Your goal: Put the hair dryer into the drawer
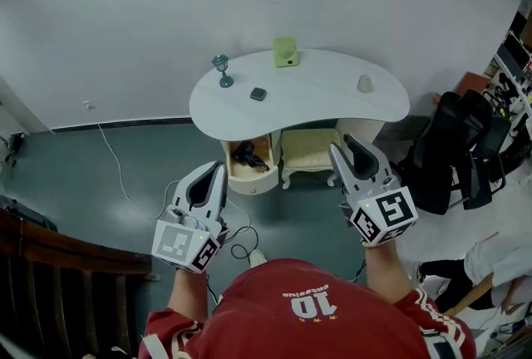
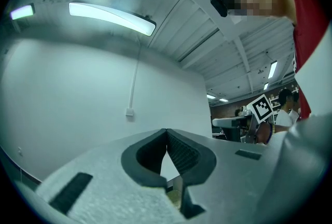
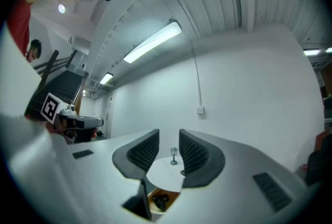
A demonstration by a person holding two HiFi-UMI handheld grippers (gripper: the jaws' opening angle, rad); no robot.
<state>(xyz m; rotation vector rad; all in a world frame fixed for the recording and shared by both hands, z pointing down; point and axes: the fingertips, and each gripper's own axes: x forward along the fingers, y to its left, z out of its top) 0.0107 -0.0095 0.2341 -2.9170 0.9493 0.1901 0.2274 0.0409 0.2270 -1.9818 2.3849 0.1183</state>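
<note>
The black hair dryer (image 1: pixel 246 154) lies inside the open cream drawer (image 1: pixel 253 177) under the white kidney-shaped table (image 1: pixel 332 100). Both grippers hang in the air well in front of the table, apart from it. My left gripper (image 1: pixel 220 169) is at the left, and in the left gripper view (image 2: pixel 166 133) its pads meet at the tips with nothing between them. My right gripper (image 1: pixel 341 144) is at the right. In the right gripper view (image 3: pixel 169 135) its jaws stand apart and empty, with the hair dryer (image 3: pixel 161 201) and drawer far off below them.
On the table are a green box (image 1: pixel 286 51), a small goblet-like figure (image 1: pixel 222 71), a dark square thing (image 1: pixel 258 94) and a pale cup (image 1: pixel 364 83). Black chairs (image 1: pixel 465 149) stand at the right. A cable (image 1: pixel 116 170) runs over the grey floor, and a wooden rail (image 1: pixel 50 253) lies at the left.
</note>
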